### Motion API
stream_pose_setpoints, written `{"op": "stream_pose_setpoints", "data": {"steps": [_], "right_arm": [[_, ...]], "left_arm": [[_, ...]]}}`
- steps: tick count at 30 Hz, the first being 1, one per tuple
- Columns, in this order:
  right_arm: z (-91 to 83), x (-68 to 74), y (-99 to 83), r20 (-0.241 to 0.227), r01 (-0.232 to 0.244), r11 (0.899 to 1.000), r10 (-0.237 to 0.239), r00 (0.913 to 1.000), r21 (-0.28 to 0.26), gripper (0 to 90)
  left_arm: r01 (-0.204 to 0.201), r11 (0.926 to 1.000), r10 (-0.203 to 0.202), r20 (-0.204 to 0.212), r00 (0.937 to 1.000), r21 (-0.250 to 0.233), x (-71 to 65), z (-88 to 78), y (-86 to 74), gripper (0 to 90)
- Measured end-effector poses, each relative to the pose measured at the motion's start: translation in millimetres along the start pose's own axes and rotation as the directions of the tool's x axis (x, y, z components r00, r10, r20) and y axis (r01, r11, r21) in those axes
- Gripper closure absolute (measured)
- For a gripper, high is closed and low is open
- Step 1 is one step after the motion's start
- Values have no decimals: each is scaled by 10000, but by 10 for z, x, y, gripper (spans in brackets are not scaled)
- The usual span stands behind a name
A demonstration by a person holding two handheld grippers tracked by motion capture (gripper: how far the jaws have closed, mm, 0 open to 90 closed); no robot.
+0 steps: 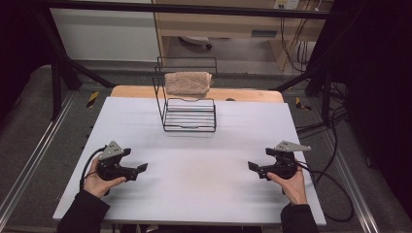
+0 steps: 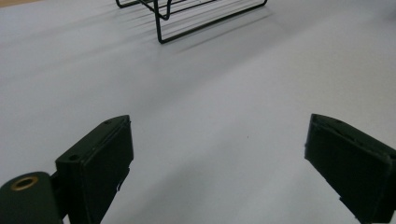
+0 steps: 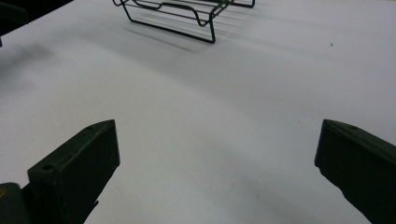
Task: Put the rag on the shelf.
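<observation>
Beige folded towel [image 1: 188,83] drapes over the black wire rack [image 1: 188,114] at the white counter's [image 1: 194,165] far side, likely drying. Left gripper [image 1: 142,168] and right gripper [image 1: 251,166] rest near, well apart, jaws spread, holding nothing.

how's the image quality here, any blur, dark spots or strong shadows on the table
High view: the white table is evenly lit, the surroundings fall dark, and the towel on the wire rack looks soft. Left gripper view: the near jaws are blurred, and the rack throws a faint shadow. Right gripper view: dimmer, greyish cast, with streaky rack shadows.
</observation>
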State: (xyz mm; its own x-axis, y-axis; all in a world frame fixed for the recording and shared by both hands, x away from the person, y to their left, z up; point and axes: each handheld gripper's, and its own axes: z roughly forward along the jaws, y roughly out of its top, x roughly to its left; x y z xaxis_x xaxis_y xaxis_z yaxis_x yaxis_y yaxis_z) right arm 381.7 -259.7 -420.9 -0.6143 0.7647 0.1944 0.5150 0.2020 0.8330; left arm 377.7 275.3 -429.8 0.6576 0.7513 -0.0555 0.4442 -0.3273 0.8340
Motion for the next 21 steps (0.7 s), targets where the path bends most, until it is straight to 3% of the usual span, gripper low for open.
{"op": "stream_pose_setpoints", "data": {"steps": [12, 21], "right_arm": [[-91, -90, -332, 24, 14, 9988, -15, 10000, 495, 7], [-140, -73, -375, -47, 81, 9990, -79, 10000, 449, 7]], "left_arm": [[53, 10000, -53, 105, 9999, 42, 27, -60, -133, 80], [51, 9997, -53, 91, 9999, 242, 16, -62, -170, 75]]}}
